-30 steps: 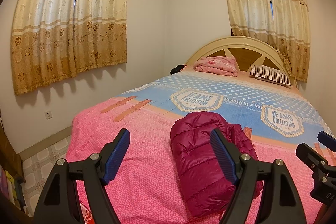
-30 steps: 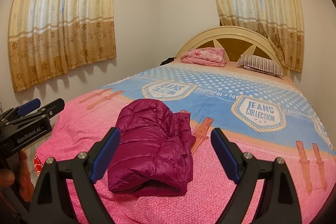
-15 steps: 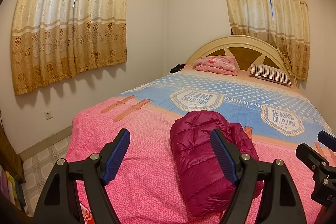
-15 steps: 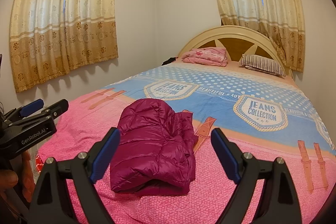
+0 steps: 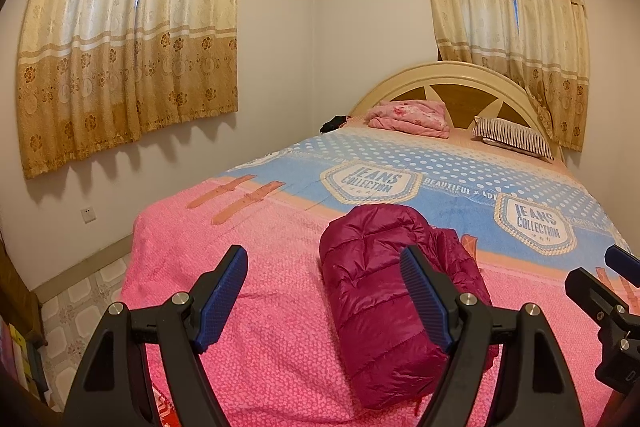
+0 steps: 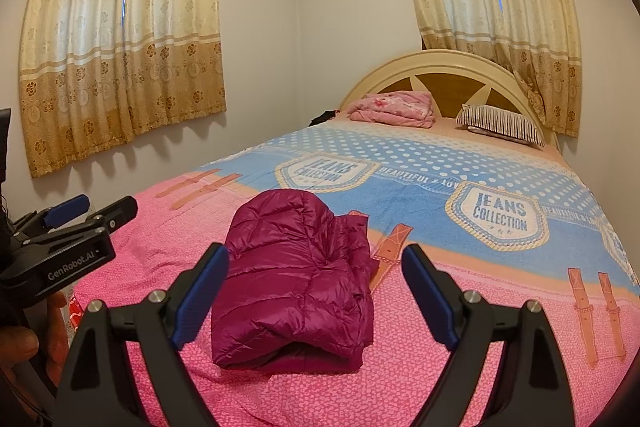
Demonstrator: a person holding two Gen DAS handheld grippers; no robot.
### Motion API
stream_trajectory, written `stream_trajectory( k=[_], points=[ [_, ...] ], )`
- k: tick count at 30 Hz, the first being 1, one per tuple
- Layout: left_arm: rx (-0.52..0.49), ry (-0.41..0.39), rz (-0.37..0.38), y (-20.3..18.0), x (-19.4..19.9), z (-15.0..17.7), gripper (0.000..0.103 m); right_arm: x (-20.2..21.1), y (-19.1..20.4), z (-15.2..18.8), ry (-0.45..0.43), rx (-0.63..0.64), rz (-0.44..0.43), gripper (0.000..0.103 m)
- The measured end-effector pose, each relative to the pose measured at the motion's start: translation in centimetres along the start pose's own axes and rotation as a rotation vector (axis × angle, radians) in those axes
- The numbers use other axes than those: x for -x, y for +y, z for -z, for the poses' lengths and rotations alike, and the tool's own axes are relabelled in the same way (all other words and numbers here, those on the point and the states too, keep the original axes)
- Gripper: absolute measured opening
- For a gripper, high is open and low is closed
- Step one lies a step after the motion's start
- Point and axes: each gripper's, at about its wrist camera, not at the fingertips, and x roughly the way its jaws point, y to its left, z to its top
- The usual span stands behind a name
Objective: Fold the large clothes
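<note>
Left wrist view: the left gripper [image 5: 324, 291] hangs with jaws wide apart and empty above the bed [image 5: 248, 355]; the folded magenta puffer jacket [image 5: 384, 291] lies beyond it, partly behind its right-hand finger.

Right wrist view: the right gripper [image 6: 316, 291], jaws apart, frames the jacket [image 6: 296, 283] without touching it.

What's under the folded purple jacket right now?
The jacket lies directly on the pink part of the bedspread, with an orange strap print poking out at its right edge. Anything tucked inside the folds or beneath it is hidden.
</note>
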Motion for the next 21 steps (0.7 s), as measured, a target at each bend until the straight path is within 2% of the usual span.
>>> stream_trajectory(
  k=[6,21],
  points=[
    [-0.002,0.006,0.021,0.0,0.0,0.1,0.079,0.0,0.2,-0.1,-0.003,-0.001,-0.002,0.090],
    [-0.033,0.000,-0.005,-1.0,0.2,0.3,0.080,0.0,0.6,-0.4,-0.002,0.006,-0.005,0.090]
  ],
)
